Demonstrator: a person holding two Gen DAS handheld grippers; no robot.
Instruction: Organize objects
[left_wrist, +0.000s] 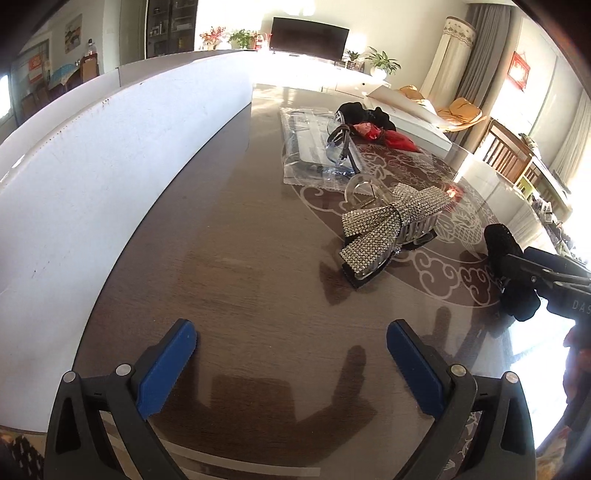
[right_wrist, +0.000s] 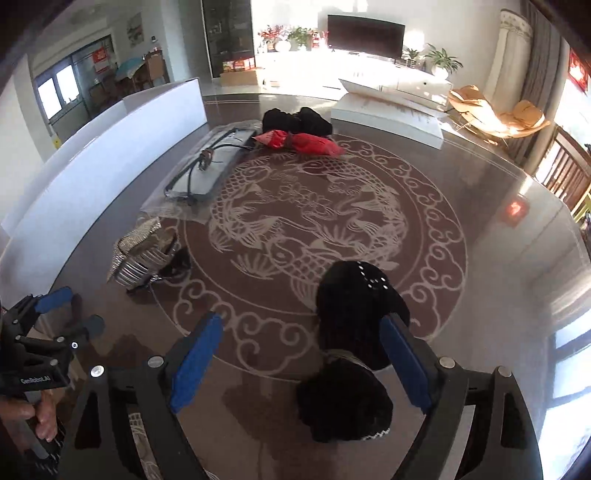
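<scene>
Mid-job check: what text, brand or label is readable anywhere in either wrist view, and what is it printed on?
"GenRobot.AI": white print on the black body of the left gripper, seen from the right wrist.
"DAS", cut off by the frame edge: on the body of the right gripper, seen from the left wrist.
Print on the clear plastic packet: too blurred to read.
Red signs on the window and the right wall: unreadable.

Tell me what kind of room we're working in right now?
Most likely a home living room: a television on a low white cabinet, potted plants beside it, and a cushioned lounge chair by the curtains.
</scene>
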